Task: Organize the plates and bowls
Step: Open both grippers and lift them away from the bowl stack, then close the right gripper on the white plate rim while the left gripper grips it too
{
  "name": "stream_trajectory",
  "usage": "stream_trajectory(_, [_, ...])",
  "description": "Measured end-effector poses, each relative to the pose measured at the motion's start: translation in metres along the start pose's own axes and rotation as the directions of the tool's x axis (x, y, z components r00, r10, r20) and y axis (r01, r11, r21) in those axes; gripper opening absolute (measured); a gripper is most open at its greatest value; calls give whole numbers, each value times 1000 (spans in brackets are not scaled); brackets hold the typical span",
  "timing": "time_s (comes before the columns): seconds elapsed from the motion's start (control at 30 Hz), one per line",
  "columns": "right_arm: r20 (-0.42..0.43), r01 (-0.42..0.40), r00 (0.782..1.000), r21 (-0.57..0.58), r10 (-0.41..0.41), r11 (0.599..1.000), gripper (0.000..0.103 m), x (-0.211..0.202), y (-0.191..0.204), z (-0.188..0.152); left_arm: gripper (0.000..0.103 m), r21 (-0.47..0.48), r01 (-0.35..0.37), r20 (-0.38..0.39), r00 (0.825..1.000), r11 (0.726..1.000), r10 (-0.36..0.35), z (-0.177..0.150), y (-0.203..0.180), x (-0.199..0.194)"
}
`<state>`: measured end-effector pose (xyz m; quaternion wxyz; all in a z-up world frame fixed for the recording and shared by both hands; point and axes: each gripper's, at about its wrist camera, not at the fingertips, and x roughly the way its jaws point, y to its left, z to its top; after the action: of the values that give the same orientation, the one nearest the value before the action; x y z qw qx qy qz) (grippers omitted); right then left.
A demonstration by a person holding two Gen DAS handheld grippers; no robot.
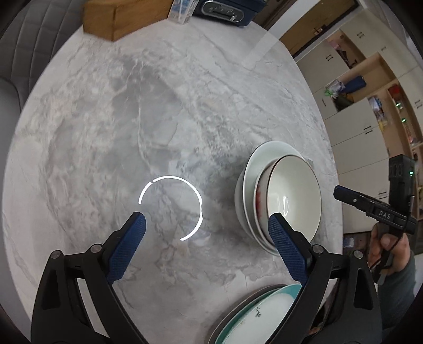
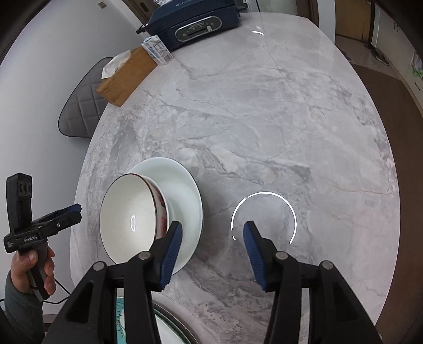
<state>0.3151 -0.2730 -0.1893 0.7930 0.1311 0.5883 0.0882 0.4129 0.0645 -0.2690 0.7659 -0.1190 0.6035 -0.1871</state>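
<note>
A white bowl (image 1: 293, 195) (image 2: 127, 219) with a dark rim and red pattern outside sits tilted in a stack on a wider white dish (image 1: 260, 161) (image 2: 185, 185) on the marble table (image 1: 158, 119) (image 2: 264, 119). A stack of plates with a teal-rimmed plate (image 1: 253, 315) (image 2: 120, 315) on top lies at the near edge. My left gripper (image 1: 207, 219) (image 2: 72, 211) is open over bare marble, left of the bowl stack. My right gripper (image 2: 212, 227) (image 1: 341, 191) is open just right of the stack, with nothing between its fingers.
At the table's far end stand a wooden tissue box (image 1: 119, 18) (image 2: 127, 76), a small carton (image 2: 157, 50) and a dark blue appliance (image 1: 224, 10) (image 2: 195, 23). A grey quilted chair (image 2: 79, 108) stands beyond the left edge. Cabinets (image 1: 357, 111) line the wall.
</note>
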Motion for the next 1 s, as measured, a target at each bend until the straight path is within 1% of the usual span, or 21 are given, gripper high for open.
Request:
stream_trajectory(0.07, [-12,-2,1000,1,2,1000,52,6,0,-3,94,6,46,-2,999,999,-46,-6,4,4])
stream_trajectory(0.13, [-26,-3,1000,0,3,1000,52,11,1,-6,94,17,71,-3,997,997,-71,-9,3,8])
stream_trajectory(0.27, [-44,0,999,-1,0,1000,52,18,5,-10,94,-4,60,-14,998,998,-60,-9,8,20])
stream_trajectory(0.4, [-50,1,999,-4,-2,1000,52,21,7,-11,93,4,68,-22,997,998,-68,-8,10,27])
stream_trajectory(0.63, [-60,8,998,16,-7,1000,52,26,0,-13,93,-12,77,-11,997,997,-77,-3,12,37])
stream_trajectory(0.73, [-65,9,998,20,-8,1000,52,27,-2,-14,93,4,63,-22,998,998,-63,-2,9,43])
stream_trajectory(0.8, [-66,9,998,23,-8,1000,52,28,-2,-15,93,8,36,-25,999,999,-36,-2,10,47])
stream_trajectory(0.9, [-67,5,998,21,-3,1000,52,29,-1,-14,93,1,33,-16,999,999,-33,0,12,47])
stream_trajectory(1.0, [-71,3,997,20,-1,1000,52,32,-1,-14,94,33,-14,-30,999,999,15,0,11,52])
